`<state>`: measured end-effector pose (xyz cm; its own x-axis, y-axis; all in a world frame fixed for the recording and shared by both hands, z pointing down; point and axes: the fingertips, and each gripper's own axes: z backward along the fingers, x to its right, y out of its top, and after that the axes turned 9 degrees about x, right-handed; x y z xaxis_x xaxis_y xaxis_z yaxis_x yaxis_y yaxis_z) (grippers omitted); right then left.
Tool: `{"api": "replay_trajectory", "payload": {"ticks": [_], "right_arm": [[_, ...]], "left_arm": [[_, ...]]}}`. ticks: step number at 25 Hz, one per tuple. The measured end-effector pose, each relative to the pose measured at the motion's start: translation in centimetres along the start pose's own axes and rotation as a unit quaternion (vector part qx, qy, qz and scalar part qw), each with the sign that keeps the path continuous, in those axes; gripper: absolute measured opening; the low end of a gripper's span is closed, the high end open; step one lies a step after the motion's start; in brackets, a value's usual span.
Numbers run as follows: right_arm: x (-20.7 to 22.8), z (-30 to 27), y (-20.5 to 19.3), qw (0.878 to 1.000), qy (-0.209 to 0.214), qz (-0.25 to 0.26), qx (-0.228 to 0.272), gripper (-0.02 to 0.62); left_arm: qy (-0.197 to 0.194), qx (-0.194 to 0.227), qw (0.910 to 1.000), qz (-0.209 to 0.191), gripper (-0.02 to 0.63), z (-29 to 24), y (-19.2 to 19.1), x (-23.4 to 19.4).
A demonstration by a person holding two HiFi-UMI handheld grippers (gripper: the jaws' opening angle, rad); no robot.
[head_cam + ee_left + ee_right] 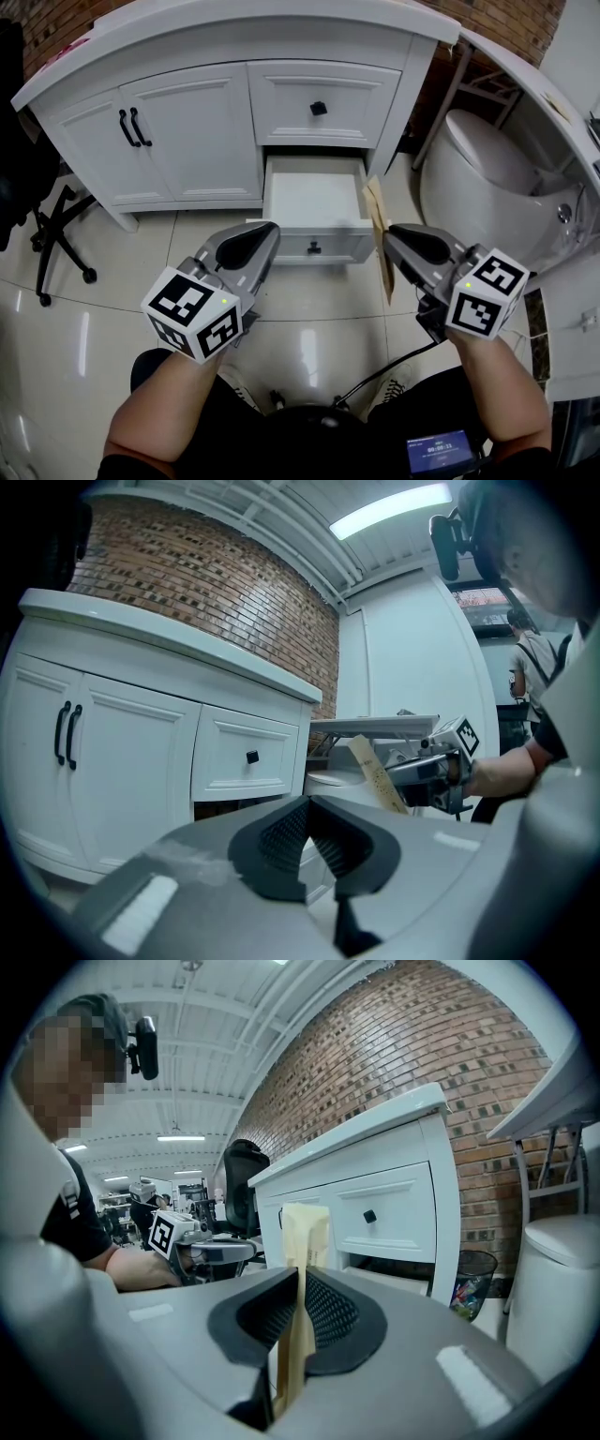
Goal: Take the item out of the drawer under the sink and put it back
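The lower drawer (314, 202) of the white sink cabinet (197, 122) stands pulled open, and its inside looks bare. My right gripper (386, 234) is shut on a thin tan envelope (380, 234), held edge-up just right of the drawer's front corner. In the right gripper view the tan envelope (302, 1269) rises between the shut jaws of the right gripper (298, 1326). My left gripper (272, 230) hovers at the drawer's left front corner. In the left gripper view the left gripper (309, 832) has its jaws together with nothing between them, and the envelope (377, 772) shows to the right.
A white toilet (487, 183) stands right of the cabinet under a white shelf (539, 80). A black office chair base (56, 239) sits on the glossy tile floor at the left. A mesh waste bin (472, 1283) is by the brick wall. The upper drawer (319, 101) is closed.
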<state>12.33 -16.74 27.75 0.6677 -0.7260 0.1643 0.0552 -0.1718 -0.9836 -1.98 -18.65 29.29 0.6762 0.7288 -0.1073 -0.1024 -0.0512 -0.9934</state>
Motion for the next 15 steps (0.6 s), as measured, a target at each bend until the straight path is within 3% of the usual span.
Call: {"api": "replay_trajectory", "payload": {"ticks": [15], "right_arm": [[0.8, -4.7, 3.0, 0.998, -0.011, 0.07, 0.001, 0.029]], "left_arm": [[-0.003, -0.001, 0.9999, 0.01, 0.006, 0.1, -0.3, -0.2]]}}
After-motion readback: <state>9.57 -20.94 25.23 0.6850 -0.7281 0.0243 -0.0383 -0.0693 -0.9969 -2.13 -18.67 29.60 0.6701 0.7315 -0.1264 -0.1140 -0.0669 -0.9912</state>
